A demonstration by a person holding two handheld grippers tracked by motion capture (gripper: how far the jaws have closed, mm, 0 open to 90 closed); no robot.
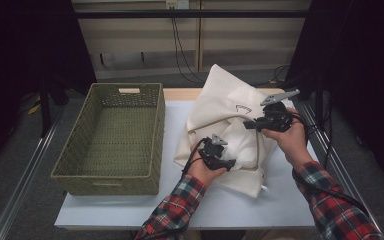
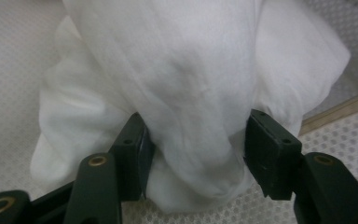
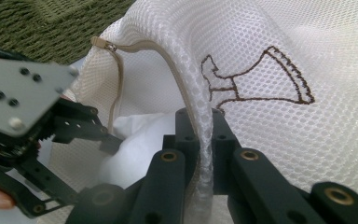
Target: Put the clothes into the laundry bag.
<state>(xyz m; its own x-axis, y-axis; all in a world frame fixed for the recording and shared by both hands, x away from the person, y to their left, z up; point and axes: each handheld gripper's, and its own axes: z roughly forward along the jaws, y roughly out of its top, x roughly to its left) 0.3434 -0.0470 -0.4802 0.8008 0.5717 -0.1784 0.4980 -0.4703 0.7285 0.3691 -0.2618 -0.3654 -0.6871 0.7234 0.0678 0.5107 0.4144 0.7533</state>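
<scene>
Right gripper (image 3: 205,140) clenched on rim of white mesh laundry bag (image 1: 225,105), lifting it above worktop (image 1: 130,210). Left gripper (image 2: 196,154) half open, jaws bracketing bunched white cloth (image 2: 186,107), pads touching its sides. Bag: honeycomb mesh, beige zipper, brown embroidered mark. Green woven basket (image 1: 111,140) alongside.

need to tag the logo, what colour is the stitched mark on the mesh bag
Dark brown stitching on the white mesh bag, clearest in the right gripper view.
</scene>
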